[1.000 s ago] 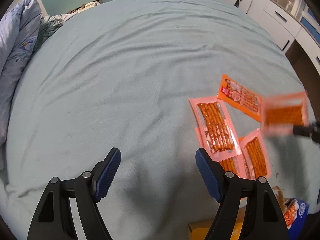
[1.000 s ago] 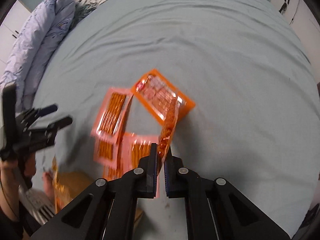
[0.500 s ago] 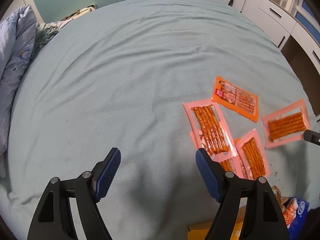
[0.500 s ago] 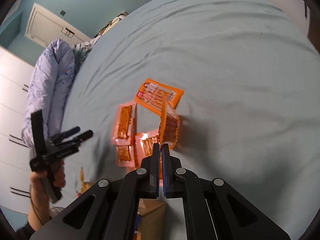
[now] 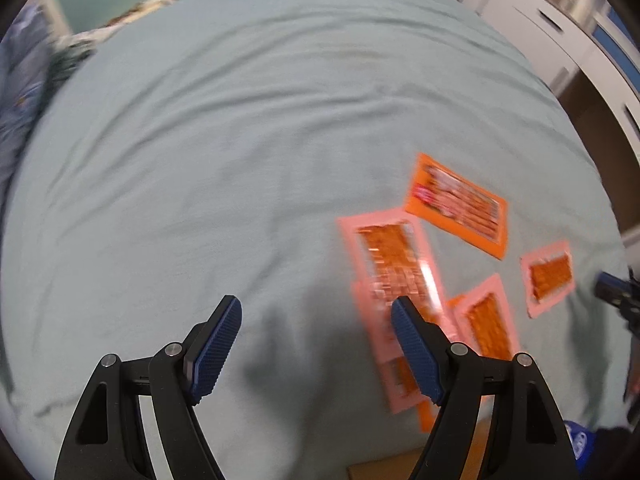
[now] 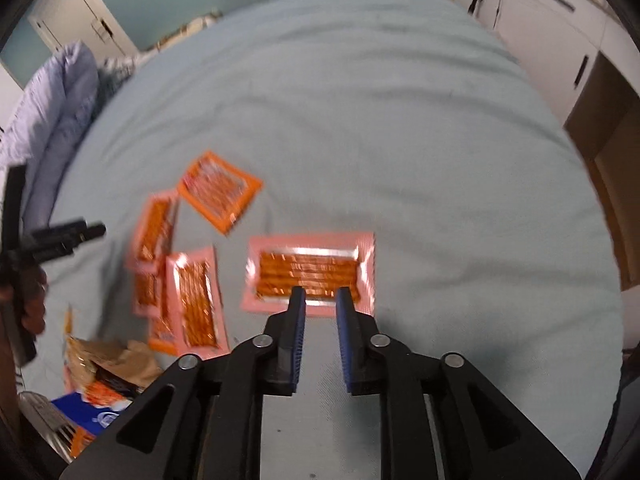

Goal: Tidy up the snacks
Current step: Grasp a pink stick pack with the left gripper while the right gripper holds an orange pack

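Pink-edged snack packet (image 6: 310, 270) lay flat on the pale blue bedsheet (image 6: 360, 120), crosswise just ahead of the right gripper (image 6: 320, 296). A second ago that same packet hung on edge, pinched between the pressed-together fingers; half a second ago it was still clamped. The jaws had just been opening and now stood a narrow gap apart, with nothing between the pads; the packet's near edge sat just beyond the fingertips, and whether it touched them could not be told.

Left of it lay the other packets: an orange printed packet (image 6: 220, 190) farthest up the bed, a long pink packet (image 6: 154, 230) just beside it, and another pink packet (image 6: 196, 300) nearer the camera, overlapping more packets beneath. These kept the same layout as in the earlier frames. A brown cardboard box (image 6: 132, 360) and a blue package (image 6: 92, 412) sat at the lower left of the right wrist view.

The left gripper (image 5: 316, 320) was spread wide and empty, as in both earlier frames. Its view was blurred. The packet group had shifted toward the middle of its view compared with a second ago, and the right-hand finger (image 5: 416, 354) now overlapped the long pink packet (image 5: 394, 264) in the picture; contact could not be judged. The released packet (image 5: 548, 280) appeared at the far right, on the sheet, apart from the orange printed packet (image 5: 460, 212). The tip of the right gripper (image 5: 612, 292) showed at the edge beside it. A hand (image 6: 30, 300) held the left gripper's handle at the left edge of the right wrist view.
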`<state>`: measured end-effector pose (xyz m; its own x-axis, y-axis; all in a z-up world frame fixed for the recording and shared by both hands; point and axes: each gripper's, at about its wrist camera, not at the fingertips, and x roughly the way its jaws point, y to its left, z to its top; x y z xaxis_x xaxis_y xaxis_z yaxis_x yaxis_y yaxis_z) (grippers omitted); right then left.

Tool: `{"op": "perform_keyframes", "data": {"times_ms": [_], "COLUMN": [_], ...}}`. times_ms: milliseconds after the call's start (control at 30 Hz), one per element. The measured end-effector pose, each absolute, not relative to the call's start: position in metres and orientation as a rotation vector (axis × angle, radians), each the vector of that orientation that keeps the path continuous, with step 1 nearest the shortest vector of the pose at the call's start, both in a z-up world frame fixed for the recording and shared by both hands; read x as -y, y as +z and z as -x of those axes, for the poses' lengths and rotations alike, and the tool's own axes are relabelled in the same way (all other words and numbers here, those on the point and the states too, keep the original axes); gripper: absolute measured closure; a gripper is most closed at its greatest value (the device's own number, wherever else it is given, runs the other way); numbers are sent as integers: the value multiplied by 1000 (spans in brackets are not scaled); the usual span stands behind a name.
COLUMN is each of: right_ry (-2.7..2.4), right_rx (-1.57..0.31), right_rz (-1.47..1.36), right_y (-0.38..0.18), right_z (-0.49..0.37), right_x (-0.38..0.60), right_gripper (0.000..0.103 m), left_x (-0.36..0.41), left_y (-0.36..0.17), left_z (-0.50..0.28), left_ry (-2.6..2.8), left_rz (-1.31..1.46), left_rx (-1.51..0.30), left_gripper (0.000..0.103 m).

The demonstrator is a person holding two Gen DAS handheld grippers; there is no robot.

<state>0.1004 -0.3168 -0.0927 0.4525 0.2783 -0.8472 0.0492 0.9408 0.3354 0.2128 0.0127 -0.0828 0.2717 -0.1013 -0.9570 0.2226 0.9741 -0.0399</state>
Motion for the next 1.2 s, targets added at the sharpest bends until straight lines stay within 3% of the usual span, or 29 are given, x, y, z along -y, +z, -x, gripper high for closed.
{"op": "perform_keyframes", "data": {"times_ms": [67,167,300,367,400,433,467,667,767,833,867,900,933,967,1000,1033,1067,1200], "right_ry": [143,111,182,249,257,259,248,216,304,320,318,312,312,318,322,318,317,323], "right_rx": [-1131,-1093,-1105,-1147,-1159,-1163,-1139,-1048,-1067,-1048,-1061,-1064,-1065,-1057,-1048,-1048,-1055,-1070], "right_rz": [-259,4,206,234,261,307,362,409,216,113,103,108,106,95,75,44,-9,-153], "right_y": [-102,-105,-119,-133,-138,-145,-148,-156,-165,-168,-170,-171,-172,-169,-166,-163,-163,-174], "right_z": [-112,-117,-118,-125,-129,-134,-139,-165,-181,-189,-192,-194,-196,-195,-197,-199,-202,-216], "right_x": [306,284,251,240,234,225,215,202,224,231,227,223,219,218,217,218,221,234], "right_gripper": [63,47,40,39,39,37,29,1,1,1,2,4,16,36,49,84,96,99], "left_x": [2,19,37,42,43,42,42,51,55,59,62,63,62,61,59,54,50,35], "left_y": [-86,-97,-122,-138,-142,-146,-149,-154,-154,-151,-150,-145,-141,-138,-135,-132,-131,-128], "left_z": [-222,-233,-239,-242,-244,-248,-251,-264,-265,-266,-268,-269,-270,-271,-273,-276,-277,-279], "left_ry": [-285,-316,-346,-334,-329,-319,-310,-285,-287,-303,-308,-319,-321,-319,-310,-304,-306,-315], "left_rz": [-130,-171,-234,-269,-265,-254,-242,-251,-264,-275,-280,-280,-273,-263,-248,-214,-194,-118], "left_rx": [-1310,-1341,-1400,-1443,-1452,-1467,-1478,-1507,-1490,-1467,-1460,-1448,-1440,-1439,-1438,-1441,-1442,-1463], "left_gripper": [25,24,24,17,7,1,0,0,2,16,22,41,63,78,90,95,98,98]}}
